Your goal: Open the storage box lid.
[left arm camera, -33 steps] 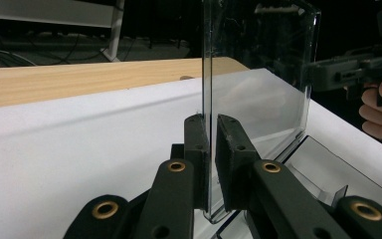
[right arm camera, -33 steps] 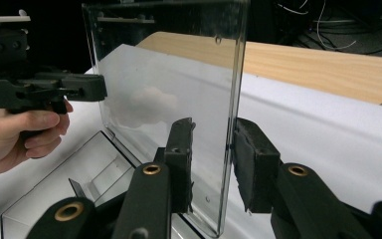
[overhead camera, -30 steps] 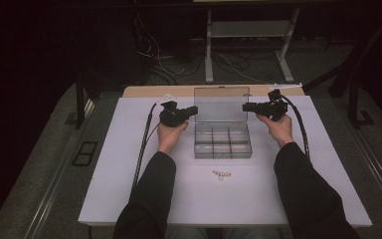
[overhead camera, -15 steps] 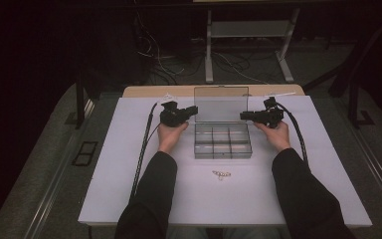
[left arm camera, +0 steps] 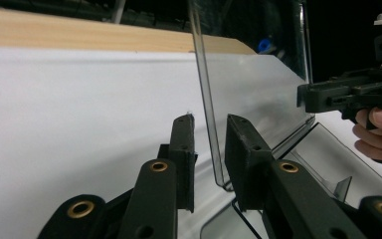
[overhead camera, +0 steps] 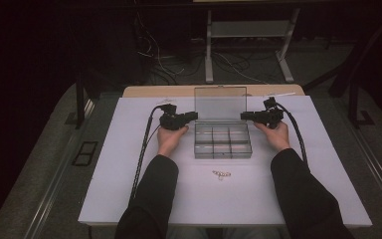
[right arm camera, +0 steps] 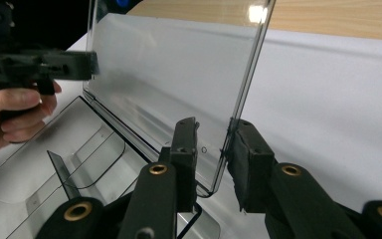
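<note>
Small item on the counter (overhead camera: 222, 174): too small for you to tell what it is.
Box compartments (overhead camera: 223, 142): contents too faint to make out.
Lid (left arm camera: 251, 59): top cut off by the picture's edge in your left tool's view.
Your arms: cut off at the bottom edge.

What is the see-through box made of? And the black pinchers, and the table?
The box and its upright lid look like clear, glossy hard plastic: you see the table through them and light glints on the edges. The left hand-held gripper looks like matte black plastic with brassy rivets. The table has a smooth white top, perhaps over wood.
</note>
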Demonstrator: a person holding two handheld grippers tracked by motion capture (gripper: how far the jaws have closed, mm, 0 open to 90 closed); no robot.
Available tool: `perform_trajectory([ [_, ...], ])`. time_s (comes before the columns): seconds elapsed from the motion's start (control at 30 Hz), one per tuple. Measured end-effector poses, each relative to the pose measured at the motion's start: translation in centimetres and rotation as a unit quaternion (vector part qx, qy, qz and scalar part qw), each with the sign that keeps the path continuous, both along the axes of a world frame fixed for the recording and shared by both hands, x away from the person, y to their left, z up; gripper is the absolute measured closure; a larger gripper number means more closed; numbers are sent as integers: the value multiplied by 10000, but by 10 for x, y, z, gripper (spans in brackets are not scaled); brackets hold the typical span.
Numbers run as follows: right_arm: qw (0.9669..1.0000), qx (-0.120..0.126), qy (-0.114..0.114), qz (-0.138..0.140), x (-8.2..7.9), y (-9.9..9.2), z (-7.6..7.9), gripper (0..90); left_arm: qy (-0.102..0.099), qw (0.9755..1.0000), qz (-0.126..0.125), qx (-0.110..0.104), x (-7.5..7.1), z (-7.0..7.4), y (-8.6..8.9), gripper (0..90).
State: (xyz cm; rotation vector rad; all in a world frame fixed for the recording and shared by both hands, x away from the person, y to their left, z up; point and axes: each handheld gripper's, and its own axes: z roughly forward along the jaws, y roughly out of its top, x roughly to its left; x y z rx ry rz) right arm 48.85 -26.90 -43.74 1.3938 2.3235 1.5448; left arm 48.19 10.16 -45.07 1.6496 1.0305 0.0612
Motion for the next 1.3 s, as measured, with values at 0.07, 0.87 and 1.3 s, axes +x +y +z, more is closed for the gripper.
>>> perform_trajectory([
  [0.07,10000,-7,13,-4,0,0,0,720,41,10000,-47,-27,0,-2,-1,726],
  [0.87,9998,119,153,-70,4,-2,-6,685,236,9996,45,-111,0,-7,-5,710],
  [1.3,9991,231,319,-131,4,-4,-10,645,575,9977,111,-340,2,-11,-6,666],
])
